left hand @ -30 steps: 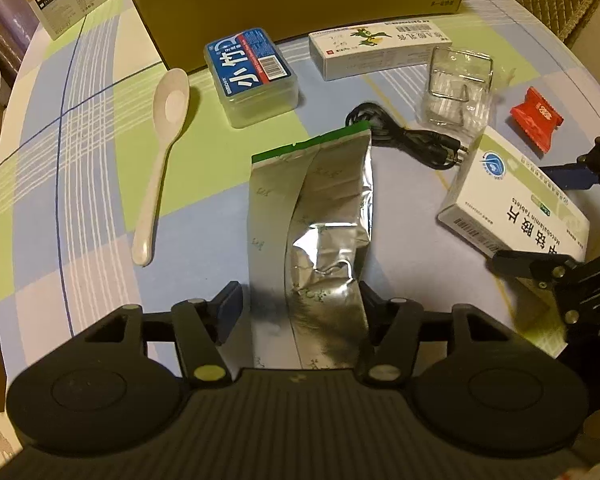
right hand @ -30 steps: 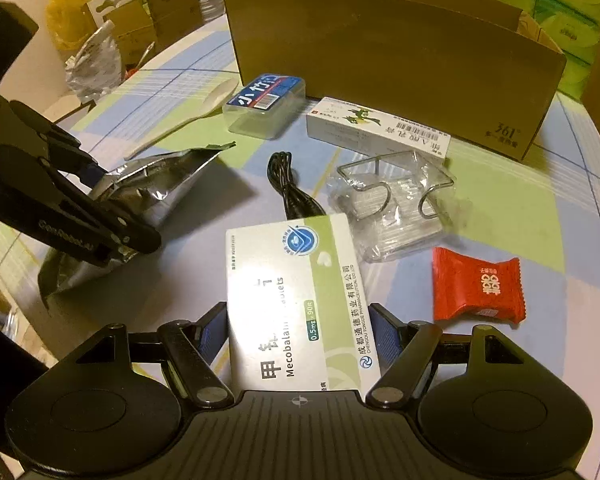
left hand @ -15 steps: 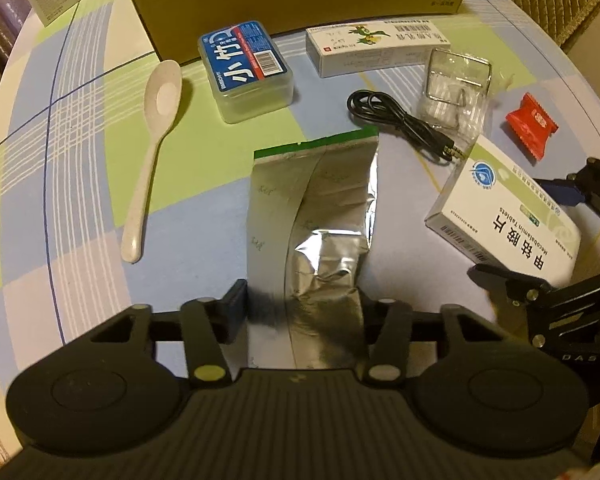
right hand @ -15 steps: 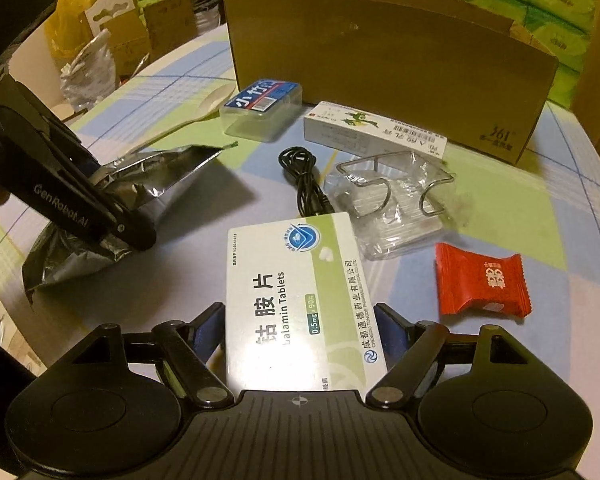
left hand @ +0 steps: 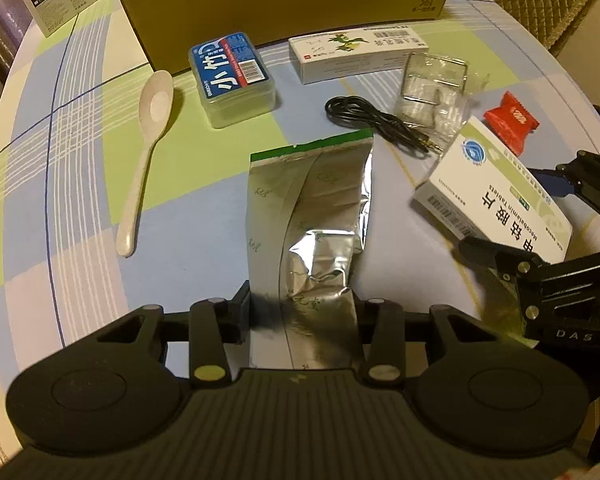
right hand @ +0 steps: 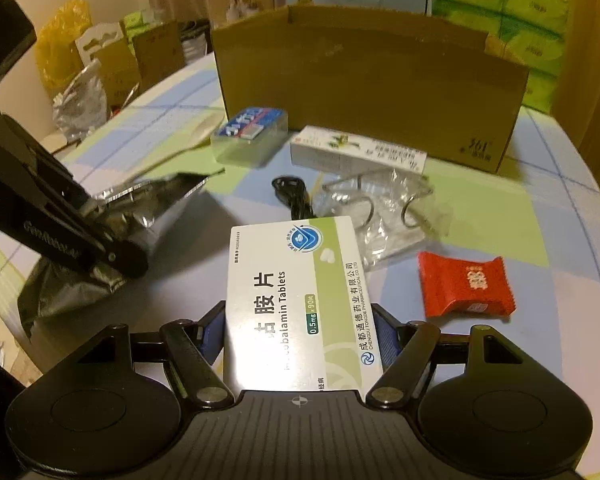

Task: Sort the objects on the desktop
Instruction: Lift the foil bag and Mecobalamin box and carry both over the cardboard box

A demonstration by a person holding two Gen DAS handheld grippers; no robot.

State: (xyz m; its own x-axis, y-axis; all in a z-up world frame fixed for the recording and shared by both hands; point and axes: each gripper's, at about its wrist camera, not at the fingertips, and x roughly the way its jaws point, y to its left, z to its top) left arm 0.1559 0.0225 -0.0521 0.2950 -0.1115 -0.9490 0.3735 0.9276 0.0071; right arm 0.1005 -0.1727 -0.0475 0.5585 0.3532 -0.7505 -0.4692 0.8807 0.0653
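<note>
Over checked tablecloth (left hand: 80, 184), we pinch foil pouch (left hand: 312, 216) and tablet box (right hand: 296, 300) between fingers; the slick foil may slip.

A lived-in home room: ahead of the claw, a checked tablecloth (right hand: 540, 208) covers a round table, with tissue packs (right hand: 536, 36) and cardboard cartons (right hand: 112, 60) stacked beyond it.
</note>
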